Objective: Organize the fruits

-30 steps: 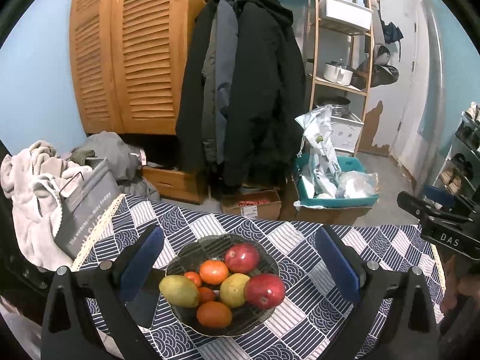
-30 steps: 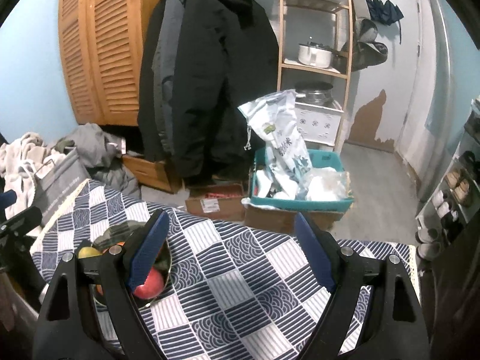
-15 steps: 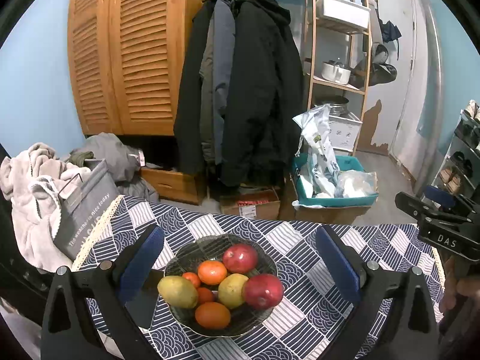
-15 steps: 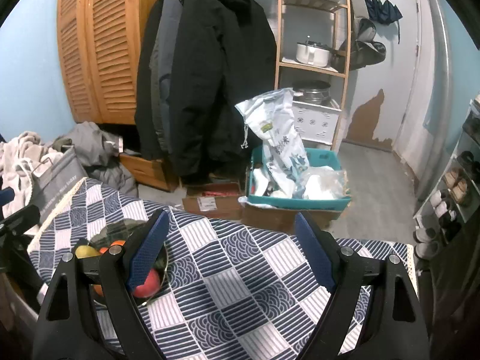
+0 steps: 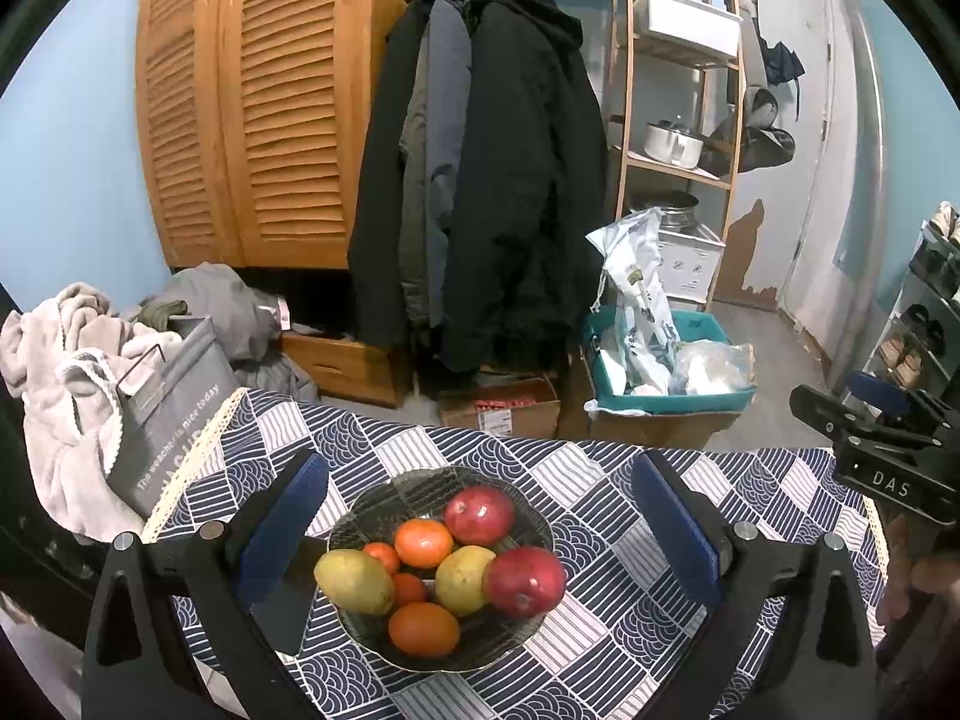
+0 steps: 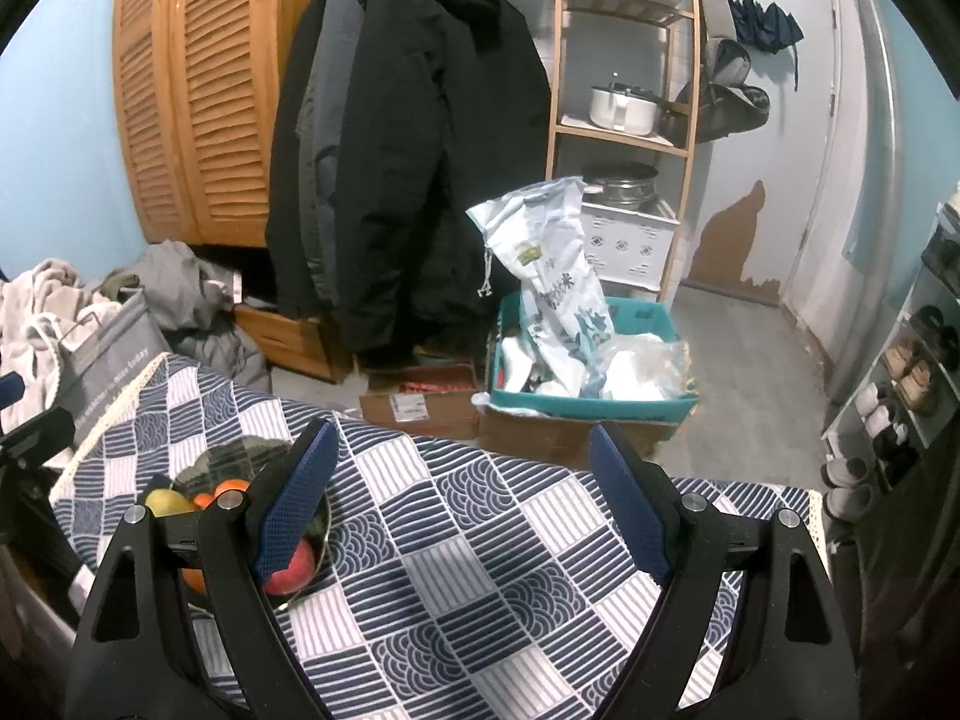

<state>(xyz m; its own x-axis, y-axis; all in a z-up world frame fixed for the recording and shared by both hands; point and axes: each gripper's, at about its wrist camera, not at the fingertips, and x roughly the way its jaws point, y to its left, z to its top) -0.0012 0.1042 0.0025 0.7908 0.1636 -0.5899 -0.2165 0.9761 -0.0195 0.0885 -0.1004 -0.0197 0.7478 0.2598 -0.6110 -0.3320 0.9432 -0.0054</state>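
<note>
A dark glass bowl (image 5: 528, 516) sits on the blue-and-white checked tablecloth (image 5: 606, 648). It holds two red apples (image 5: 523, 581), two yellow-green mangoes (image 5: 354, 581) and several oranges (image 5: 423, 629). My left gripper (image 5: 477, 534) is open and empty, its blue pads either side of the bowl and above it. My right gripper (image 6: 465, 498) is open and empty over bare cloth, right of the bowl (image 6: 315, 531), whose fruit shows partly behind its left finger. The right gripper's body also shows at the right edge of the left wrist view (image 5: 882, 450).
The table's far edge runs past the bowl; beyond it on the floor are a cardboard box (image 5: 501, 411) and a teal bin of bags (image 5: 666, 396). A grey bag (image 5: 168, 414) and clothes lie off the left edge. Coats hang behind.
Both views have shifted only slightly; the bowl sits a touch lower between the left fingers. Both grippers stay open and empty.
</note>
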